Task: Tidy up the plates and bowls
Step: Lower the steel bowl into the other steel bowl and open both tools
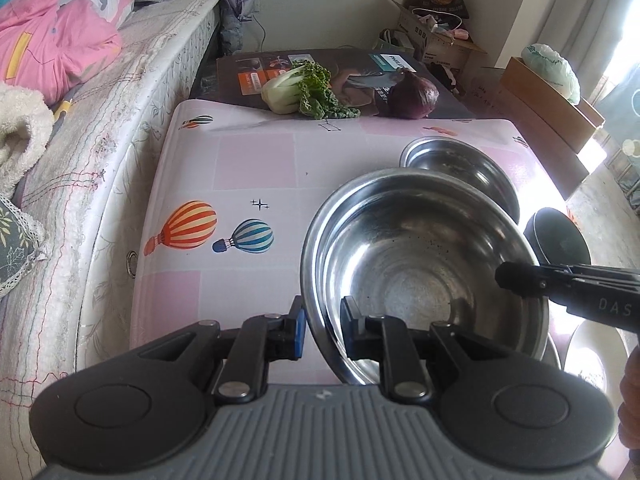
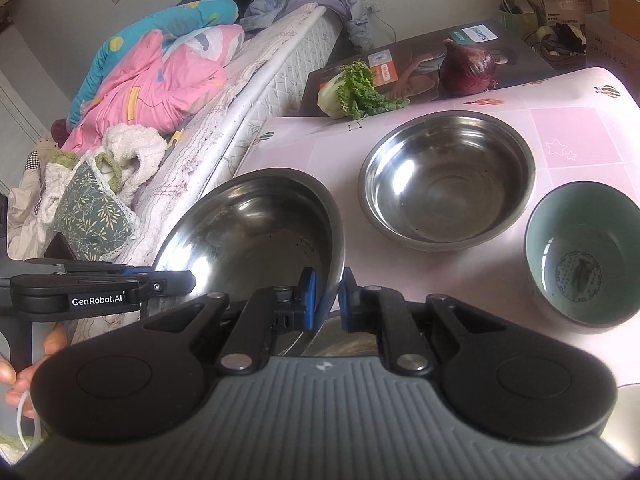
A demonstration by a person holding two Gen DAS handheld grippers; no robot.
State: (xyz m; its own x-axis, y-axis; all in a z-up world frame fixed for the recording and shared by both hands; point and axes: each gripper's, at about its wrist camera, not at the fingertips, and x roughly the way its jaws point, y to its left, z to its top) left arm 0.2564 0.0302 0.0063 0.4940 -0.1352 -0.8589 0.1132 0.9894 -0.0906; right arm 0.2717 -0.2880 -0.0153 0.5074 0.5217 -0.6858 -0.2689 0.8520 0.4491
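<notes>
A large steel bowl [image 1: 416, 264] is held over the pink table [image 1: 240, 160] by both grippers. My left gripper [image 1: 323, 330] is shut on its left rim. My right gripper [image 2: 327, 298] is shut on its right rim and also shows in the left wrist view [image 1: 516, 280]. The same bowl appears tilted in the right wrist view [image 2: 256, 228], with the left gripper [image 2: 176, 282] at its far rim. A second steel bowl [image 2: 446, 178] stands on the table behind it and also shows in the left wrist view [image 1: 460, 164]. A pale green ceramic bowl [image 2: 584, 252] stands to its right.
A bok choy [image 1: 296, 90] and a purple onion [image 1: 412, 94] lie on a printed box [image 1: 248, 72] at the table's far edge. A bed with bedding [image 1: 72, 92] runs along the left side. Cardboard boxes [image 1: 436, 28] stand behind.
</notes>
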